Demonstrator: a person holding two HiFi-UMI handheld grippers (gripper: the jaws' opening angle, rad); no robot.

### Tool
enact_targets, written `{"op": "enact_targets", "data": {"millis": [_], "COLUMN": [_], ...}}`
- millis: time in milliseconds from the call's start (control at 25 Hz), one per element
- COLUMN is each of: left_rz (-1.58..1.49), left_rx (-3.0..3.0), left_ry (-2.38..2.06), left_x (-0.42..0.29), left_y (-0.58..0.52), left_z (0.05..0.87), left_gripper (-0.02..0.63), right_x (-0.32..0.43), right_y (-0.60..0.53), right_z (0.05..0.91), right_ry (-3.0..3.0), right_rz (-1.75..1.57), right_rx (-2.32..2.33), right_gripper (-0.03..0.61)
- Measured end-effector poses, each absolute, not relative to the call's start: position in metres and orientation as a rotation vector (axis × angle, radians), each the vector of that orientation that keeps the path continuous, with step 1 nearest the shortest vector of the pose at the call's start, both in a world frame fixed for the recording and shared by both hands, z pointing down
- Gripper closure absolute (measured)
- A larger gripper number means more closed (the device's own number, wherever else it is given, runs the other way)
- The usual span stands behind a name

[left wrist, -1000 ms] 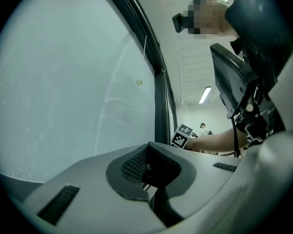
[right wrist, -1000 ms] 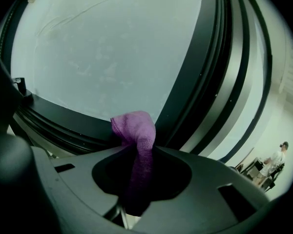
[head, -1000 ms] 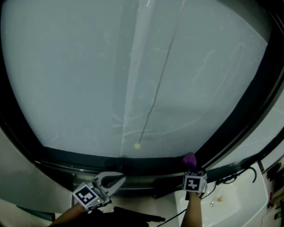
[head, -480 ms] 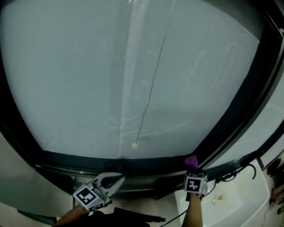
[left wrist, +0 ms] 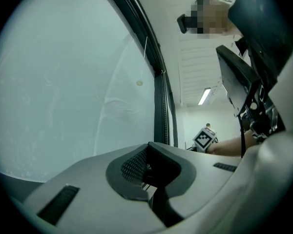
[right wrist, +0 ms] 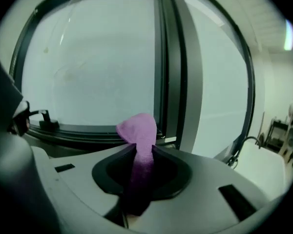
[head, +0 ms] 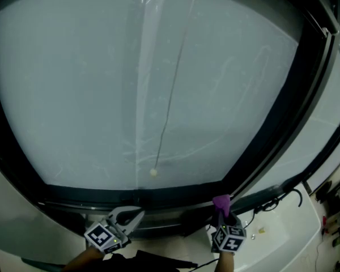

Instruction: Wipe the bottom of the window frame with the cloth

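Purple cloth (right wrist: 138, 130) pinched in the right gripper (right wrist: 140, 149) by the window frame (head: 158, 196).
Bunched into a soft rounded nub, it pokes up from jaws closed on it, at five o'clock in the head view, near the frame's dark bottom rail. Left gripper (head: 130, 215), seven o'clock, jaws together, holds nothing.
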State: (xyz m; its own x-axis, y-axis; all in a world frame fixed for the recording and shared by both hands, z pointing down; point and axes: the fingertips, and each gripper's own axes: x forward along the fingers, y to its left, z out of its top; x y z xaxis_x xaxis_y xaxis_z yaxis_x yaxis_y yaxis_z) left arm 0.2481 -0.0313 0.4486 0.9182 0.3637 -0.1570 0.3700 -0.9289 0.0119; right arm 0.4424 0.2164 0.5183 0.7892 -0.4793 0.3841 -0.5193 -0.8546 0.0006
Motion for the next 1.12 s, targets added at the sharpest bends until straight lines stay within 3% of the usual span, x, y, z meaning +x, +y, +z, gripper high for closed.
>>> {"op": "enact_targets", "data": {"millis": [400,1120], "left_rz": [-0.277,-0.269], "left_rx": [3.016,3.047], "left_ry": [0.545,0.51], "left_x": [0.246,0.248], "left_y": [-0.034,-0.033], "left_z": [0.446,0.447], "left_gripper": [0.609,0.609], "right_x": [0.365,0.352], "right_y": [0.252,0.254], "right_z": [0.49,0.486], "right_ry": [-0.775,-0.779], "right_rz": [0.196,0.139], "right_rx": [3.114,3.079], "right_gripper": [0.497,0.499]}}
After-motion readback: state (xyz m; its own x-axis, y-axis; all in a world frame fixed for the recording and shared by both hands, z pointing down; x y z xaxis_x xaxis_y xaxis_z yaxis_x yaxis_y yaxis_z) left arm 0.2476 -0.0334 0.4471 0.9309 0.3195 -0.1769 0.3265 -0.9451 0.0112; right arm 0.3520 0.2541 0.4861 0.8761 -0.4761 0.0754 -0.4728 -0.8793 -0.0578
